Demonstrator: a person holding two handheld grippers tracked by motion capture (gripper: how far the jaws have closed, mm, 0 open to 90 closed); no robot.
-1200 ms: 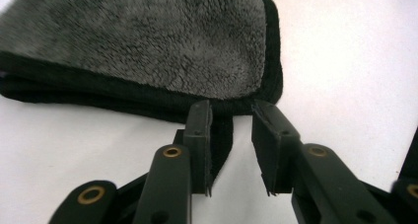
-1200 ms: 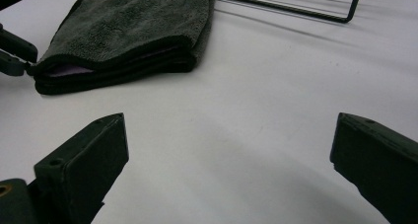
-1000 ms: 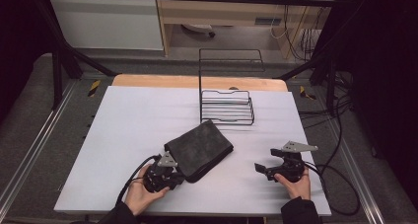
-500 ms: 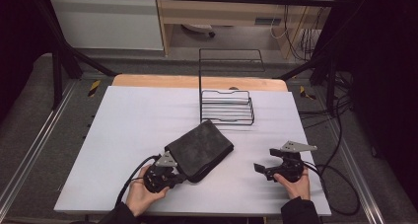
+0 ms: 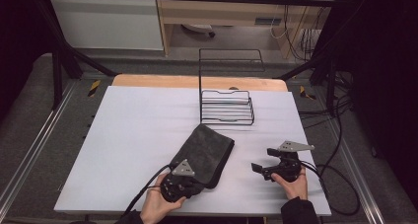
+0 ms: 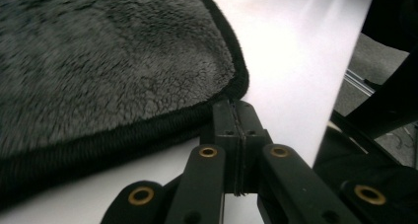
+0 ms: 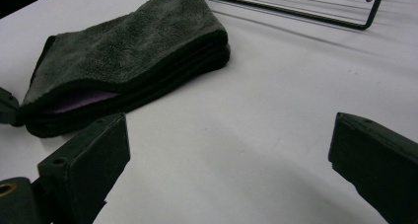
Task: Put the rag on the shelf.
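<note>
A folded dark grey towel lies on the white table, near its front middle. My left gripper is at the towel's near corner, held by a hand at the table's front edge. In the left gripper view its jaws are pressed together on the black hem of the towel. My right gripper rests to the right of the towel, apart from it, pointing left. Its jaws stand wide open with bare table between them, and the towel lies ahead of them.
A black wire rack with a tall back frame stands behind the towel at the table's far middle; its base rails show beyond the towel. Cables trail off the table's right side. A wooden strip edges the far side.
The left gripper has moved right along the front edge, dragging the towel's near corner with it. The towel has swung round and now lies longer front to back. The right gripper has not moved.
</note>
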